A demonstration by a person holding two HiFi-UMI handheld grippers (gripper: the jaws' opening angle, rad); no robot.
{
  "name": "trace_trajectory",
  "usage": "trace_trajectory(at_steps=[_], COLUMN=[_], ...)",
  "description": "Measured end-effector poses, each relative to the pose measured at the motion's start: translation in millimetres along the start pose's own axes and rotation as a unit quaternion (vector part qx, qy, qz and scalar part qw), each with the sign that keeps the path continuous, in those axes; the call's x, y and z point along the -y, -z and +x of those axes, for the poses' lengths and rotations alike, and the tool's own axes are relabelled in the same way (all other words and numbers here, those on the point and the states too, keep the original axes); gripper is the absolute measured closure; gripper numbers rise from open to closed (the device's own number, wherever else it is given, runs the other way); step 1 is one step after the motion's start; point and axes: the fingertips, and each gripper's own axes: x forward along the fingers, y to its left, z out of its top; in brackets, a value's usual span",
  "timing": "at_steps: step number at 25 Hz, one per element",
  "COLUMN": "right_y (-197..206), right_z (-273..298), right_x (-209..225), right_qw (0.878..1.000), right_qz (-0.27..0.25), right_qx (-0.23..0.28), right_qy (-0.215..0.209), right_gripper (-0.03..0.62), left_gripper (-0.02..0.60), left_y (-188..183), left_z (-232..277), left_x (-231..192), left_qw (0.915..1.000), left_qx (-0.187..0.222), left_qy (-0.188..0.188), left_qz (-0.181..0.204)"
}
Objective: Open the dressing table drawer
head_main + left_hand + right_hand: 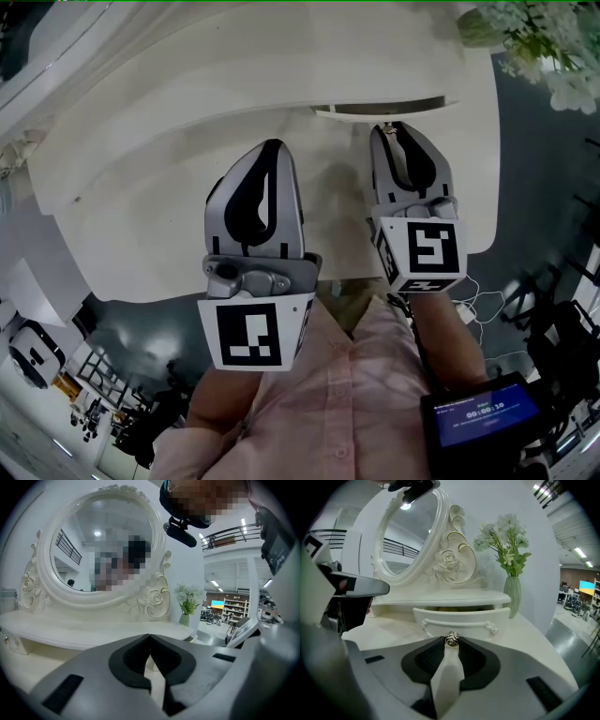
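The setting is a large open commercial hall of the showroom or test-floor type, not a private room. Indicators:

- A mezzanine railing (229, 530) runs high at the far right.
- Ceiling strip lights (214, 582) run below it.
- Storage shelving (236, 607) and a lit screen (217, 603) stand far off on the right.
- A polished grey floor (534, 169) carries loose white cables (480, 301) near the person.

A white dressing table (169, 159) with an ornate oval mirror (79, 536) and a vase of flowers (512, 592) stands on that floor.

Cream-white drawer (461, 619), pulled slightly open beneath the upper shelf (440, 598), silver rosette knob (451, 639) at front centre.
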Motion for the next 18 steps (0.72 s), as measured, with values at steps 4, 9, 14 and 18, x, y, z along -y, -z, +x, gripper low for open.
trace_trajectory(at_steps=[4,9,14,18], right_y=[1.5,3.3,5.2,8.1], right_z=[-3.4,1.4,-0.7,-3.0], right_x=[-0.7,-8.1,-6.7,-9.7], right_qw=[1.000,1.000,1.000,1.000], right_qz=[0.000,0.000,-0.002,-0.003], right_qx=[-0.001,-0.004,-0.005,-0.007], right_qy=[0.000,-0.001,-0.002,-0.003], right_gripper=[0.490,0.490,0.490,0.490], left_gripper=[0.560,0.560,0.560,0.560], left_y=[-1.1,2.4,1.3,1.8], left_z=[-2.9,-6.0,-5.5,-7.9], left_x=[2.1,-6.2,-4.4,-4.1], left_qw=[1.0000,1.0000,1.0000,1.0000], left_qx=[0.002,0.000,0.001,0.002], left_qy=[0.001,0.001,0.000,0.002], left_qz=[0.000,0.000,0.001,0.002])
